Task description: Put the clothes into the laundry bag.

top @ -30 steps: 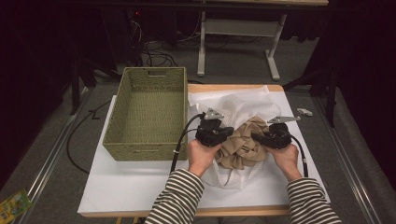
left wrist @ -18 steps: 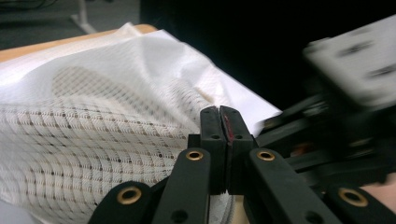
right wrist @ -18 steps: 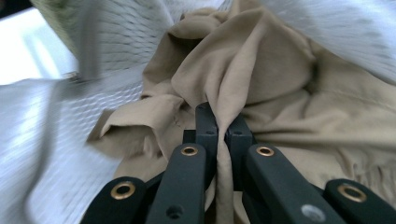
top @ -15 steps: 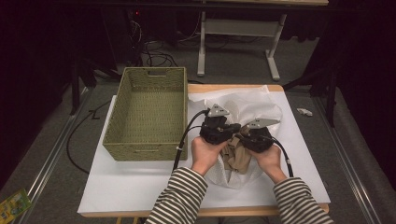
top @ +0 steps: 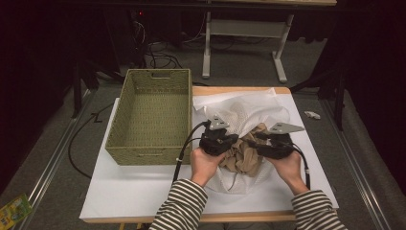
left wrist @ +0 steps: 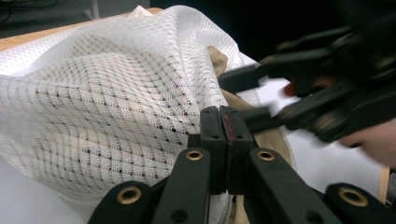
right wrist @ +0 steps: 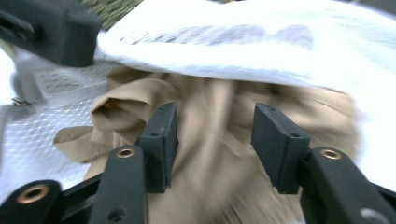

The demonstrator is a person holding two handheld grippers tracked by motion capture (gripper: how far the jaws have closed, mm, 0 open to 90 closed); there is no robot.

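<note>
A white mesh bag (top: 244,112) lies on the table with a tan garment (top: 242,160) bunched at its mouth. My left gripper (top: 233,140) is shut on the bag's edge, holding the mesh (left wrist: 107,107) up like a tent; in the left gripper view its jaws (left wrist: 223,135) are pressed together. My right gripper (top: 253,143) faces it from the right. Its jaws (right wrist: 212,135) have just been opening and stand apart over the tan garment (right wrist: 215,116), with no pad pressing on the cloth. The mesh bag (right wrist: 233,42) hangs over the garment.
A green woven basket (top: 153,120) stands to the left of the bag, close to my left hand. The white table cover (top: 134,191) reaches the front edge. A small white object (top: 312,115) lies at the table's right rim.
The right gripper swung in towards the left one, then drew back a little to the right and rose. Its jaws went from shut to apart. The left gripper stayed put.
</note>
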